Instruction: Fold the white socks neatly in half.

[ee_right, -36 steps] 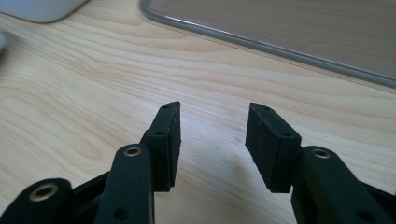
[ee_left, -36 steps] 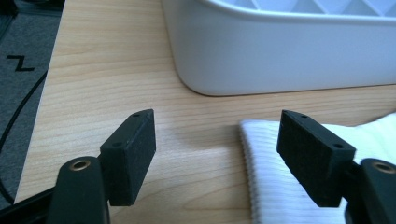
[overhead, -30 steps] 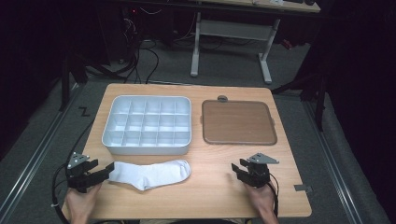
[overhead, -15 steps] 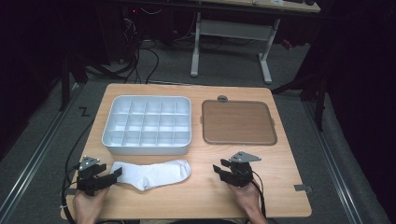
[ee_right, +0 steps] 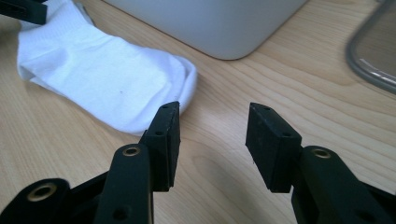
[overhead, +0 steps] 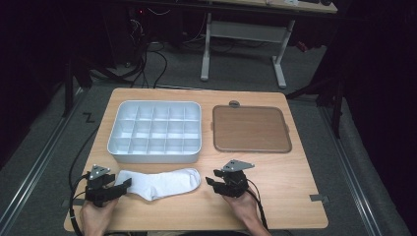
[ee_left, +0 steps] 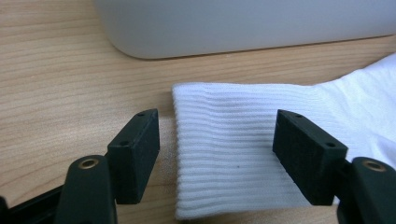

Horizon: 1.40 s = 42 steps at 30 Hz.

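A white sock (overhead: 160, 183) lies flat near the table's front edge, cuff to the left and toe to the right. My left gripper (overhead: 123, 186) is open at the cuff. In the left gripper view its jaws (ee_left: 217, 140) straddle the ribbed cuff (ee_left: 224, 154). They have just been closing a little, and the pads do not press on it. My right gripper (overhead: 211, 179) stands open just right of the toe. In the right gripper view it (ee_right: 212, 135) has bare wood between its fingers, with the sock's toe (ee_right: 102, 88) beside the left one.
A white compartment tray (overhead: 152, 157) stands just behind the sock, and its wall (ee_left: 243, 23) rises close ahead. A brown flat tray (overhead: 251, 129) lies at the back right, with its rim (ee_right: 378, 56) at the right gripper view's edge. Bare wood lies to the right of my right hand.
My right gripper has moved left across the table toward the sock's toe. My left gripper has edged slightly right to the cuff.
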Tool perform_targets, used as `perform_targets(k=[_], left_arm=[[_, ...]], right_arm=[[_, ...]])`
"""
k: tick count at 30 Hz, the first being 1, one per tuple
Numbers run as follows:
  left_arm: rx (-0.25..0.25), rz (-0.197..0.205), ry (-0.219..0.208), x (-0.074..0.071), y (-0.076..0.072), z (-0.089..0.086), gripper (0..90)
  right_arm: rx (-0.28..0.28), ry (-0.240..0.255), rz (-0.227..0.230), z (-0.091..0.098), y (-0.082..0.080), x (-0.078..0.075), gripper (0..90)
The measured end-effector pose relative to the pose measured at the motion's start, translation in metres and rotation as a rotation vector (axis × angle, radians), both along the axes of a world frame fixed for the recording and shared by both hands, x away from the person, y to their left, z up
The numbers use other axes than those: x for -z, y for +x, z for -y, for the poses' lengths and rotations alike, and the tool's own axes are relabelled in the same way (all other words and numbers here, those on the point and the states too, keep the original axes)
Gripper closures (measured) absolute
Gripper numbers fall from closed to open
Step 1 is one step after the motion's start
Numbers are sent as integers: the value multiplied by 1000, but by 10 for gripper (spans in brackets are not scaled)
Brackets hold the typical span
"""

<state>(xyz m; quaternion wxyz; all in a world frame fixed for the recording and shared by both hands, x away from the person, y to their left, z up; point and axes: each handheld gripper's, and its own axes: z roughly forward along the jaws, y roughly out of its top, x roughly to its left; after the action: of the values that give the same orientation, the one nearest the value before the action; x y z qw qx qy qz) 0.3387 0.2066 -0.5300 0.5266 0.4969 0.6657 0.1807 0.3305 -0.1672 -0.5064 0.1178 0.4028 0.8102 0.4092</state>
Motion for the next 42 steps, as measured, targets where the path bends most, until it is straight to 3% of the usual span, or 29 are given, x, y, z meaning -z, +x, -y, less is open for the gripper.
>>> perform_targets(k=[8,15,22,28,34,42], left_arm=[[-6,-7,-11,1,0,-1,332],[7,-17,-18,4,0,0,368],[13,-21,-19,5,0,1,402],[19,-16,4,5,0,3,466],[17,-14,1,6,-1,1,577],[24,-23,-26,4,-1,0,721]], right_arm=[[-42,14,-17,-19,2,3,538],[-46,32,-48,-29,8,8,523],[-38,14,-62,-35,13,14,542],[-44,-5,-62,-39,15,18,616],[-55,-21,-68,-40,16,20,756],[-66,-26,-72,-40,17,21,844]])
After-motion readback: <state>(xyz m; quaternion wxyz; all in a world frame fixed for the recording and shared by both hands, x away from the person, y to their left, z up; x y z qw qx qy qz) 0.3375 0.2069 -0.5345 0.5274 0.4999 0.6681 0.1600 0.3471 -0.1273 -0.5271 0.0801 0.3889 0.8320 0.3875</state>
